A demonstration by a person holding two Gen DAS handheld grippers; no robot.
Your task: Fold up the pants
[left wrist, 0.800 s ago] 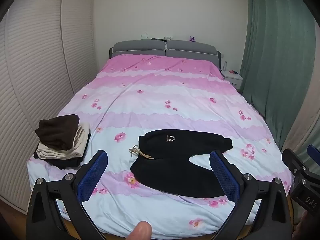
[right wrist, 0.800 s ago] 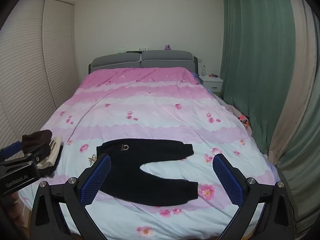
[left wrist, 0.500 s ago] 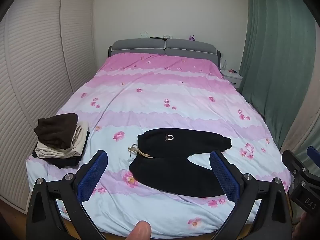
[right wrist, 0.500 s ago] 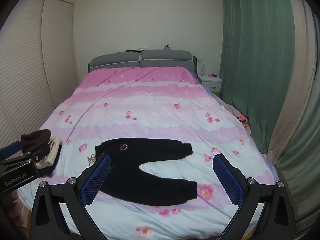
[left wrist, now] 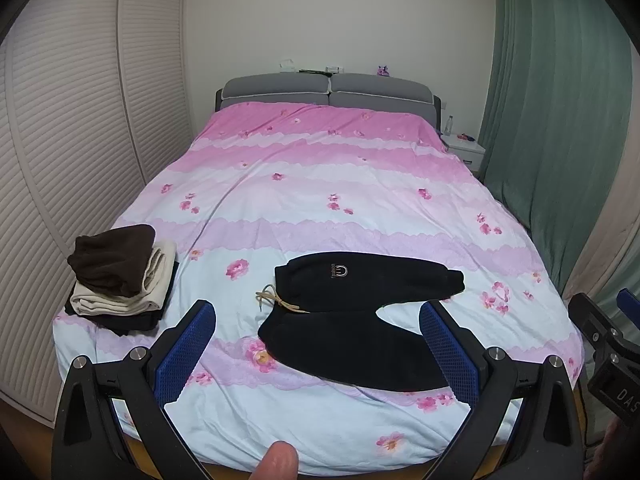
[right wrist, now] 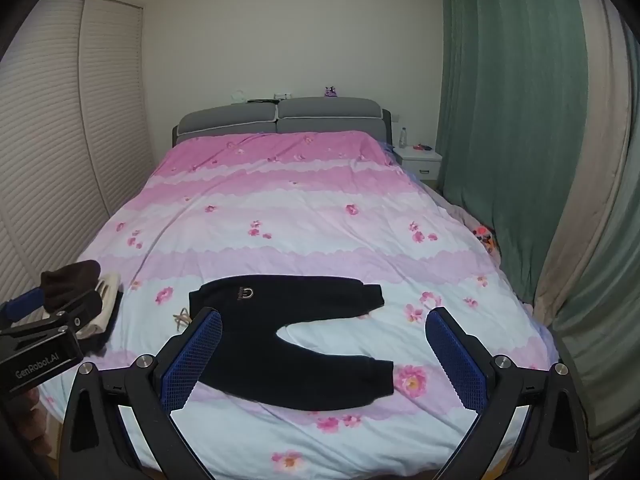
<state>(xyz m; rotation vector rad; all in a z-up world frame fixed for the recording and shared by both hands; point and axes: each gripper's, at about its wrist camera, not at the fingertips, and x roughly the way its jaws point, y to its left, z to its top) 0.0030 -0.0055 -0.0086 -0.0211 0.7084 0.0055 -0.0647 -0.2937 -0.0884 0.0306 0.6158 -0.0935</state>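
Black pants [left wrist: 360, 320] lie unfolded (legs apart); left gripper [left wrist: 316, 356] and right gripper [right wrist: 324, 360] seemingly gape, empty.

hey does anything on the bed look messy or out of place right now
Nothing is damaged or spilled. The black pants lie flat on the bed with legs splayed apart, and their tan drawstring trails loose off the waistband.

We see bare duvet [left wrist: 320, 200] far beyond the pants [left wrist: 360, 320]; a folded clothes stack [left wrist: 120, 276] blocks the near left.
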